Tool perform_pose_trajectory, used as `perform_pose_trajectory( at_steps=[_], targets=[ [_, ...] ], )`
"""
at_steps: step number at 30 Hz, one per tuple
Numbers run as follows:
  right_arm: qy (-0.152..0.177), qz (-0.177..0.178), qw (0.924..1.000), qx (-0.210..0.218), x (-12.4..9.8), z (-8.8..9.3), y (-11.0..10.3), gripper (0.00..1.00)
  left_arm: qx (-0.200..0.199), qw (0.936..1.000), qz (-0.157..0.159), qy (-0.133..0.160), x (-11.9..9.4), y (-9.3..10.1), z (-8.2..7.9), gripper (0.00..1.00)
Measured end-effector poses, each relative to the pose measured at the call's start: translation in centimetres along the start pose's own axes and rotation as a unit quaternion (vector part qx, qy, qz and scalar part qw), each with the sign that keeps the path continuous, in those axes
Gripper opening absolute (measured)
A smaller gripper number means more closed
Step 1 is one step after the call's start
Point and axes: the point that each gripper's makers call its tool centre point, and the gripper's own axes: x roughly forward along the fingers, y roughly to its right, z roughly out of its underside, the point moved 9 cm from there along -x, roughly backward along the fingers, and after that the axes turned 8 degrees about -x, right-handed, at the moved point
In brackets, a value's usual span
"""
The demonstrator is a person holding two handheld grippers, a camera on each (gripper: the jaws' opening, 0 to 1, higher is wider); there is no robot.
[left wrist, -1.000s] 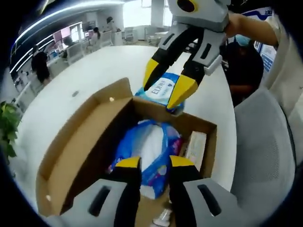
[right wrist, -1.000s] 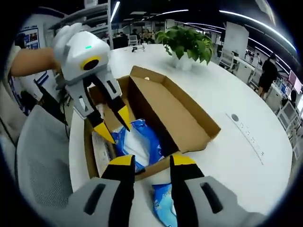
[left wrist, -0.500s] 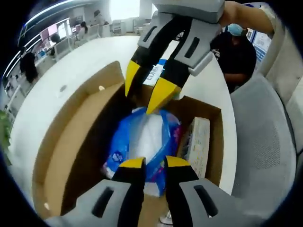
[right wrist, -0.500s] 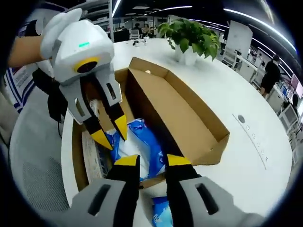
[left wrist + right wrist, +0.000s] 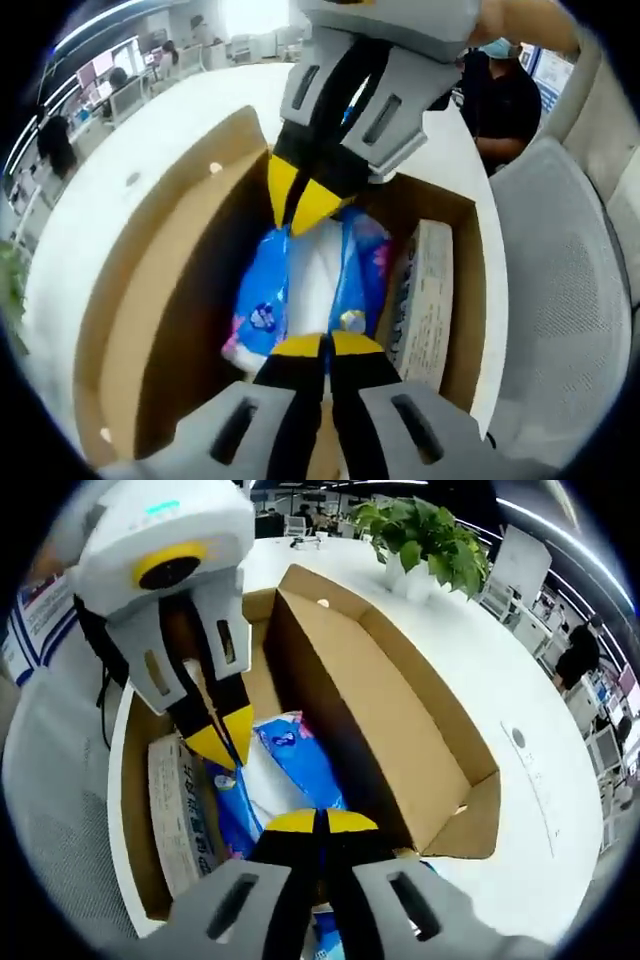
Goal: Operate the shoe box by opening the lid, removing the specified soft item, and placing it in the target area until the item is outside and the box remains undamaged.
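The brown cardboard shoe box (image 5: 150, 300) stands open on the white table, its lid (image 5: 390, 720) folded out to one side. Inside lies a soft blue and white plastic pack (image 5: 315, 270), also seen in the right gripper view (image 5: 290, 765). My left gripper (image 5: 322, 345) is shut on the pack's near end; in the right gripper view it (image 5: 228, 742) comes down from the upper left. My right gripper (image 5: 320, 820) is shut on the opposite end, and it (image 5: 305, 208) reaches in from above in the left gripper view.
A flat white packet (image 5: 428, 295) lies along the box's inner wall beside the pack. A potted plant (image 5: 425, 540) stands on the round white table (image 5: 540, 710). A grey mesh chair (image 5: 570, 300) is close to the box. People sit in the background.
Both grippers have dropped into the box and gone from open to shut, each pinching one end of the blue pack. The cameras moved closer to the box.
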Motion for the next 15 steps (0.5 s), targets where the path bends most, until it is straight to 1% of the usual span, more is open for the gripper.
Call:
perform_pose_trajectory(
  at_steps=[4,7,15],
  targets=[
    [0.001,0.005,1.0,0.003,-0.3,0.0,0.0,0.0,-0.005,1.0,-0.006,0.006,-0.6,0.0,0.0,0.0],
    [0.007,0.007,0.9997,0.024,-0.7,-0.3,-0.1,0.0,-0.005,0.9999,-0.012,0.008,-1.0,0.2,0.0,0.0],
    [0.019,0.015,0.9995,0.018,-2.1,-1.1,-0.3,0.0,-0.005,0.9994,-0.028,0.021,-2.6,0.7,-0.3,0.0]
  ],
)
